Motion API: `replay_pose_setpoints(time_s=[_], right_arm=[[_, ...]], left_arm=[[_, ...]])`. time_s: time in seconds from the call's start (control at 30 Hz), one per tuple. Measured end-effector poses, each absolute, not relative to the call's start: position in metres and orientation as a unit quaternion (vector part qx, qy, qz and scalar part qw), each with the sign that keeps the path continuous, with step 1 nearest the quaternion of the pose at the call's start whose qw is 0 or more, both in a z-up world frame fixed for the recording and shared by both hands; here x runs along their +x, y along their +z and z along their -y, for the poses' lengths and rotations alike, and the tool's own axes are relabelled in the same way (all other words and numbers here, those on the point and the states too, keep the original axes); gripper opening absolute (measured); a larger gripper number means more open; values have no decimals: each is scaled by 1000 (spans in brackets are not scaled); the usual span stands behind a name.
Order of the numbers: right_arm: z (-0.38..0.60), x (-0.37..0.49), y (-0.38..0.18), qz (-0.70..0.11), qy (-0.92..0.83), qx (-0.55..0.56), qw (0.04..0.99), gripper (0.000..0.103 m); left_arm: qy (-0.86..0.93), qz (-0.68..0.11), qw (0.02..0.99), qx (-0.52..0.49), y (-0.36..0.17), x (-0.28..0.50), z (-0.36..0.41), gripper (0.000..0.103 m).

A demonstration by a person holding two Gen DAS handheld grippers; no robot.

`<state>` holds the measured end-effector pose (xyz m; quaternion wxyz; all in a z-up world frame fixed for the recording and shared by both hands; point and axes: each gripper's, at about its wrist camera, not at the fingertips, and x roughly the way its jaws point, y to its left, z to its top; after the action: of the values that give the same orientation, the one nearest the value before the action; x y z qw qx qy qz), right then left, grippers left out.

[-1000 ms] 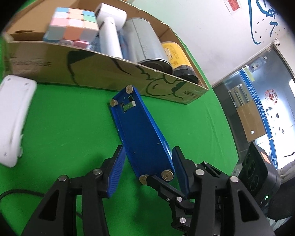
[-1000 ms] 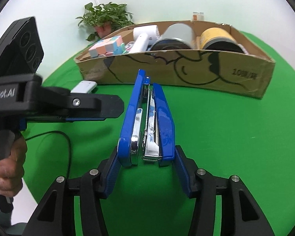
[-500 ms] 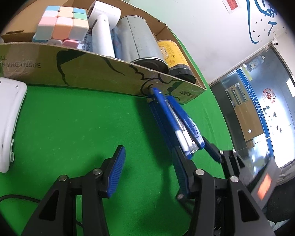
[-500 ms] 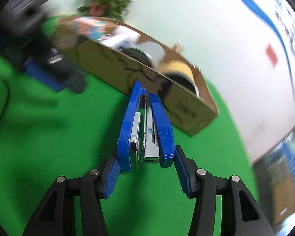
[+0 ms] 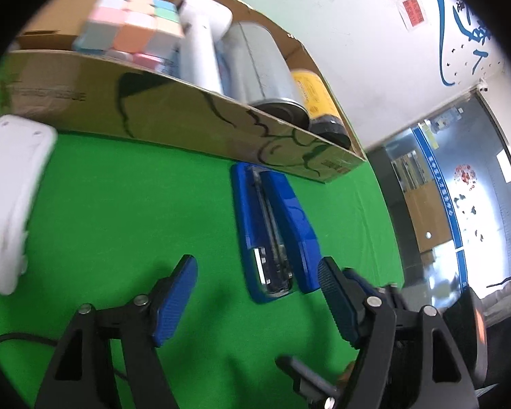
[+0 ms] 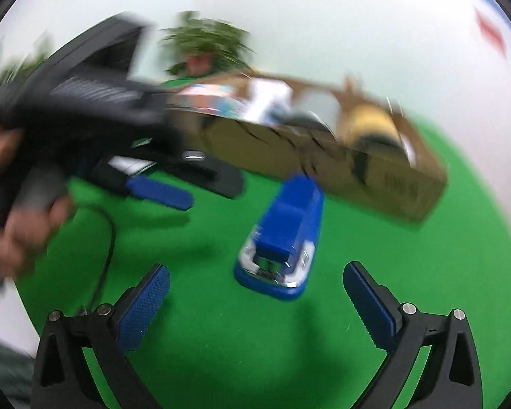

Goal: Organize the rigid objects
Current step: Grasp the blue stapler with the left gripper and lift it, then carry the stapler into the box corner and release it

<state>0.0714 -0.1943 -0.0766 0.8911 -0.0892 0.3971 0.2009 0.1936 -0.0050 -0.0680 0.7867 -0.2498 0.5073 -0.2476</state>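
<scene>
A blue stapler point(image 5: 272, 231) lies free on the green cloth, just in front of the cardboard box point(image 5: 187, 116). My left gripper point(image 5: 257, 272) hovers over its near end. Its jaws are opening, and the stapler's end sits between the fingers without either pad pressing on it. In the right wrist view, which is blurred, the stapler point(image 6: 282, 238) rests just ahead of my right gripper point(image 6: 255, 272). That gripper's jaws are opening very wide and hold nothing. The left gripper point(image 6: 160, 187) shows there too, carried by a hand point(image 6: 17, 225).
The box point(image 6: 323, 170) holds a pastel puzzle cube point(image 5: 129, 27), a white device point(image 5: 201, 44), a silver can point(image 5: 262, 68) and a yellow can point(image 5: 316, 95). A white object point(image 5: 10, 197) lies on the cloth at left. A black cable point(image 6: 109, 231) runs nearby.
My right gripper has let go of the stapler, which now lies on the cloth by the box. Both grippers' jaws have spread wider, and the right one has pulled back and up.
</scene>
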Motion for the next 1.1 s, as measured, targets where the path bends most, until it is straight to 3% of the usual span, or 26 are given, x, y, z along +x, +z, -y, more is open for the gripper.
replay_pose_setpoints(time_s=[0.07, 0.13, 0.2, 0.23, 0.5, 0.67, 0.77, 1.1], right_arm=[[208, 86, -81, -424, 186, -30, 886, 98], [212, 98, -84, -434, 182, -2, 882, 88], [200, 104, -93, -446, 170, -32, 878, 65], [192, 108, -99, -459, 163, -54, 872, 62], [184, 112, -104, -466, 135, -60, 872, 58], [198, 118, -101, -502, 173, 25, 847, 58], [199, 119, -101, -515, 195, 60, 832, 58], [183, 112, -112, -516, 217, 57, 826, 57]], left_arm=[[-258, -512, 784, -241, -69, 201, 13, 73], [-265, -518, 780, -230, -71, 210, 24, 73], [-275, -529, 768, -232, -75, 217, 29, 73], [-280, -537, 760, -234, -78, 220, 30, 73], [-285, -549, 743, -256, -88, 216, 24, 73], [-289, -550, 735, -270, -90, 209, 24, 72], [-291, -553, 734, -268, -91, 203, 25, 66], [-269, -534, 761, -252, -82, 183, 17, 64]])
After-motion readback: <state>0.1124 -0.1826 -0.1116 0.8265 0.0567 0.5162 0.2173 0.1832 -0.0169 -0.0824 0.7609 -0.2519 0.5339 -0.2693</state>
